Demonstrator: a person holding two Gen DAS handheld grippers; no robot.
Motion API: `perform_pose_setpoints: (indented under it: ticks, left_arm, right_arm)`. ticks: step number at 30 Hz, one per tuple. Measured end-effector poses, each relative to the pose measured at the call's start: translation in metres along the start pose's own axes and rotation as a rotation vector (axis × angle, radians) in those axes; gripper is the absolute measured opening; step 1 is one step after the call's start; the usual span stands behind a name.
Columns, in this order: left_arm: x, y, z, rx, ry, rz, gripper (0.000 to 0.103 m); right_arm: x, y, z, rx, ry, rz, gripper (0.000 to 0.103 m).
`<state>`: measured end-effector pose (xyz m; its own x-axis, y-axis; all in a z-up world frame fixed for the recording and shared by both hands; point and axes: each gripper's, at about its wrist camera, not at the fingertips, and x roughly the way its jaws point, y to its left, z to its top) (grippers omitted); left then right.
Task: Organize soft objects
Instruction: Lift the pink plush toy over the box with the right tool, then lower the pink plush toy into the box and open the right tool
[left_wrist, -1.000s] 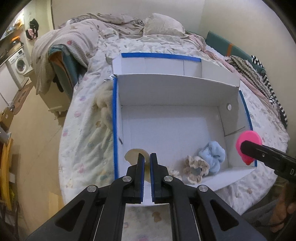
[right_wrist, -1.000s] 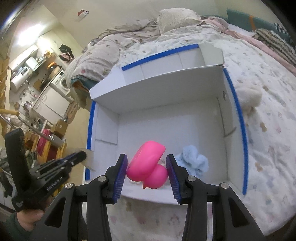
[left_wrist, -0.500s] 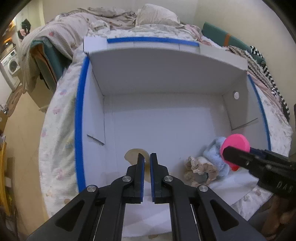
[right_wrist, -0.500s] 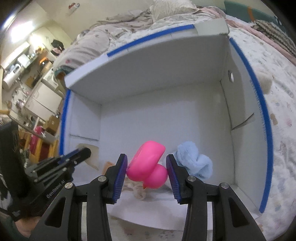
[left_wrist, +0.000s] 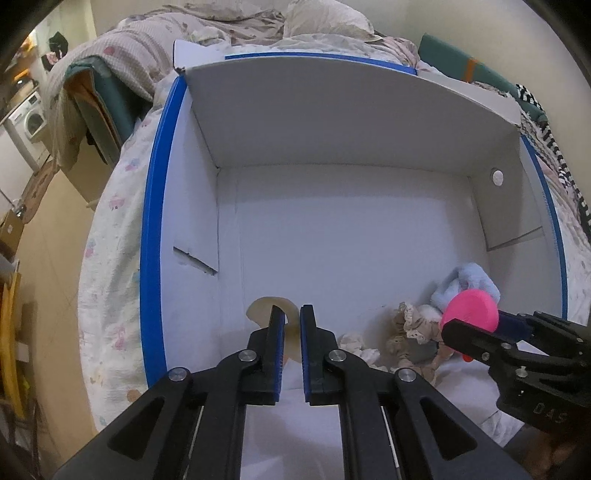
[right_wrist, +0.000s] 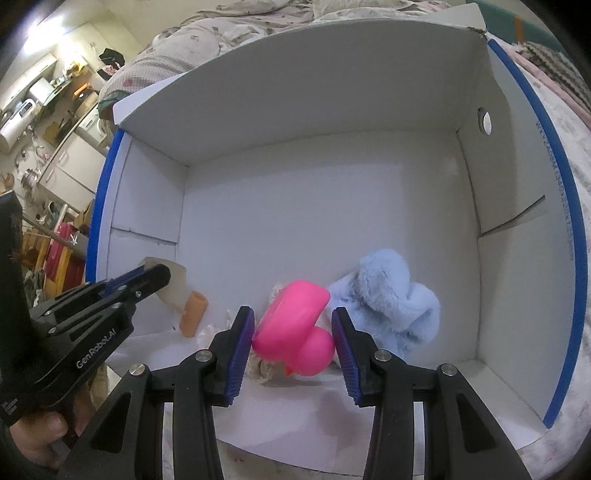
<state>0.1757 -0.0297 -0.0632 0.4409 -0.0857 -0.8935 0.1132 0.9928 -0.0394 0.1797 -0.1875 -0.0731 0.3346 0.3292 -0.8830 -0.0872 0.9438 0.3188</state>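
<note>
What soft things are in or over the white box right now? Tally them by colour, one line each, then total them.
Pink: 1, the pink duck held in the right gripper
Light blue: 1, the blue plush on the box floor
Beige/cream: 2, the beige toy held in the left gripper and the beige frilly plush
Total: 4

The white scraps nearby are too unclear to count.
</note>
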Motion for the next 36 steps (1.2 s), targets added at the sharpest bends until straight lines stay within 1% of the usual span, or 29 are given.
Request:
perform_pose_setpoints:
  ticks: [2, 3, 6, 11, 13, 14, 15, 16, 17, 18, 19, 20, 21, 22, 23, 24, 25, 28, 30, 32, 33, 36]
  left_arm:
    - [-0.001, -0.001, -0.001, 0.005, -0.005, 0.004, 0.009]
    - [-0.001, -0.003, -0.001, 0.013, -0.008, 0.014, 0.01]
    - [-0.002, -0.005, -0.002, 0.029, -0.013, 0.053, 0.011]
    - [0.0, -0.004, -0.001, 0.021, 0.002, 0.05, 0.016]
    - [0.001, -0.004, 0.0, 0.021, 0.004, 0.046, 0.019]
    - [0.001, -0.005, -0.001, 0.024, 0.004, 0.046, 0.02]
    - [0.001, -0.005, -0.001, 0.027, 0.004, 0.045, 0.022]
    - [0.0, -0.006, -0.001, 0.029, 0.003, 0.045, 0.025]
    - [0.0, -0.007, -0.002, 0.03, 0.001, 0.042, 0.028]
    - [-0.001, -0.008, -0.002, 0.032, 0.001, 0.025, 0.034]
    - [-0.001, -0.009, -0.002, 0.033, 0.0, 0.006, 0.04]
    - [-0.003, -0.009, -0.003, 0.035, -0.001, -0.006, 0.042]
    - [-0.004, -0.011, -0.002, 0.039, -0.006, -0.019, 0.046]
    - [-0.006, -0.013, -0.002, 0.044, -0.015, -0.024, 0.053]
    - [-0.008, -0.015, -0.002, 0.048, -0.022, -0.026, 0.057]
    - [-0.012, -0.017, -0.003, 0.056, -0.036, -0.018, 0.063]
    - [-0.015, -0.019, -0.002, 0.058, -0.047, -0.01, 0.066]
    - [-0.025, -0.02, -0.001, 0.057, -0.083, -0.008, 0.067]
    - [-0.029, -0.021, 0.001, 0.057, -0.09, 0.0, 0.07]
    - [-0.03, -0.021, 0.003, 0.057, -0.087, 0.024, 0.071]
    - [-0.031, -0.019, 0.003, 0.041, -0.082, 0.025, 0.071]
    - [-0.031, -0.01, 0.003, 0.006, -0.071, -0.001, 0.071]
  right_arm:
    - [-0.001, -0.003, -0.003, 0.01, 0.005, -0.001, 0.046]
    - [0.0, -0.004, -0.004, 0.016, 0.009, -0.005, 0.046]
    - [0.003, -0.01, -0.006, 0.038, 0.028, -0.022, 0.046]
    - [0.004, -0.017, -0.005, 0.065, 0.03, -0.015, 0.047]
    - [0.005, -0.018, -0.005, 0.08, 0.03, -0.009, 0.054]
    - [0.005, -0.019, -0.004, 0.088, 0.03, -0.009, 0.064]
    - [0.004, -0.02, -0.004, 0.097, 0.025, -0.004, 0.067]
    - [0.003, -0.02, -0.003, 0.104, 0.021, 0.008, 0.068]
    - [0.002, -0.02, -0.002, 0.11, 0.024, 0.022, 0.076]
    - [0.001, -0.02, -0.002, 0.115, 0.024, 0.031, 0.084]
    - [0.0, -0.02, -0.001, 0.121, 0.018, 0.039, 0.087]
    - [-0.002, -0.021, 0.0, 0.126, 0.009, 0.04, 0.096]
    - [-0.004, -0.021, 0.001, 0.129, 0.0, 0.041, 0.101]
    - [-0.007, -0.022, 0.002, 0.131, -0.016, 0.045, 0.101]
    - [-0.011, -0.022, 0.003, 0.134, -0.04, 0.049, 0.101]
    - [-0.015, -0.023, 0.004, 0.137, -0.061, 0.05, 0.102]
    - [-0.021, -0.024, 0.005, 0.141, -0.089, 0.051, 0.103]
    - [-0.033, -0.026, 0.008, 0.153, -0.159, 0.051, 0.103]
    - [-0.037, -0.027, 0.01, 0.16, -0.181, 0.06, 0.103]
    - [-0.035, -0.027, 0.011, 0.16, -0.173, 0.056, 0.103]
    - [-0.033, -0.027, 0.011, 0.159, -0.168, 0.049, 0.103]
    - [-0.031, -0.026, 0.01, 0.15, -0.154, 0.038, 0.103]
